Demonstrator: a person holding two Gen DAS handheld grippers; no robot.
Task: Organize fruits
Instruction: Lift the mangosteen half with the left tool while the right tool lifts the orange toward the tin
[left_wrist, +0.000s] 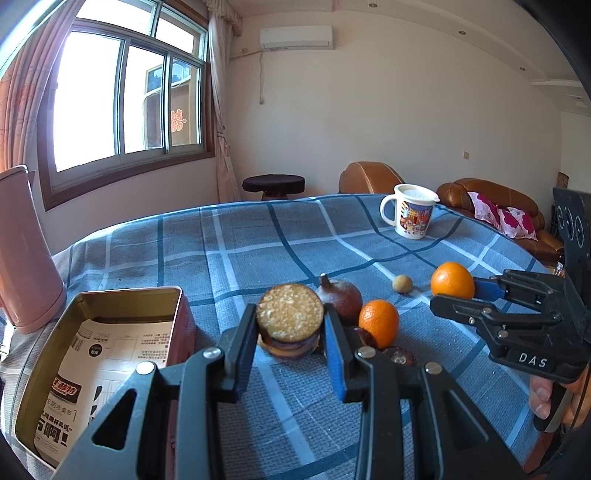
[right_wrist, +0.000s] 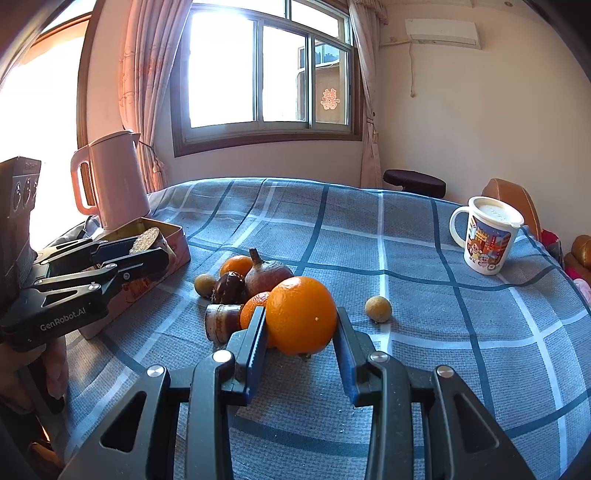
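Left gripper (left_wrist: 290, 354) has its fingers clamped on a short sugarcane piece (left_wrist: 290, 317), cut end facing up, held above the checked worktop (left_wrist: 258, 251) just right of the open tin box (left_wrist: 110, 332). Right gripper (right_wrist: 301, 347) has its fingers clamped on a big orange (right_wrist: 301, 314). Behind it, at eleven o'clock, sits the pile: a brown pointed fruit (right_wrist: 267, 275), a small orange (right_wrist: 236, 266), another cane piece (right_wrist: 221, 321). A small round fruit (right_wrist: 378, 308) lies alone at two o'clock, the mug (right_wrist: 485, 236) well beyond it.
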